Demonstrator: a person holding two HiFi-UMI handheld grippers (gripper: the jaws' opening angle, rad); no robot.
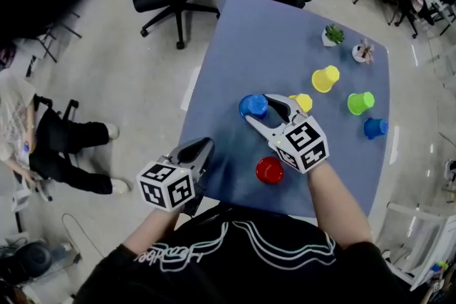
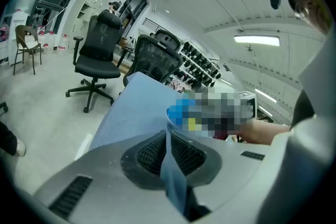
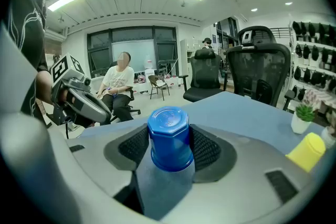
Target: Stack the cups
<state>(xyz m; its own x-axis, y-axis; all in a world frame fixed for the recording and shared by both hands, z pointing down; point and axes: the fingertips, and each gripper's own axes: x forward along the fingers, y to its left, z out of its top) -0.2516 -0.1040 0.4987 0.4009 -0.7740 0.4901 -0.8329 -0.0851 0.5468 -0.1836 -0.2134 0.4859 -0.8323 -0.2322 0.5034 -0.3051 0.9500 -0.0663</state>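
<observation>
The right gripper [image 1: 260,109] is clenched on an upside-down blue cup [image 3: 169,139], its pads pressing the cup's sides, over the middle of the blue table [image 1: 285,32]. Whether the cup rests on the table or is lifted cannot be told. A red cup [image 1: 269,170] stands nearer the person, just left of that gripper's marker cube. A yellow cup [image 1: 304,102] lies just right of the jaws, with another yellow cup [image 1: 325,78] farther off. A green cup [image 1: 360,102] and a second blue cup [image 1: 375,127] sit at the right. The left gripper [image 1: 199,149] hangs at the table's near-left edge, jaws together on nothing.
</observation>
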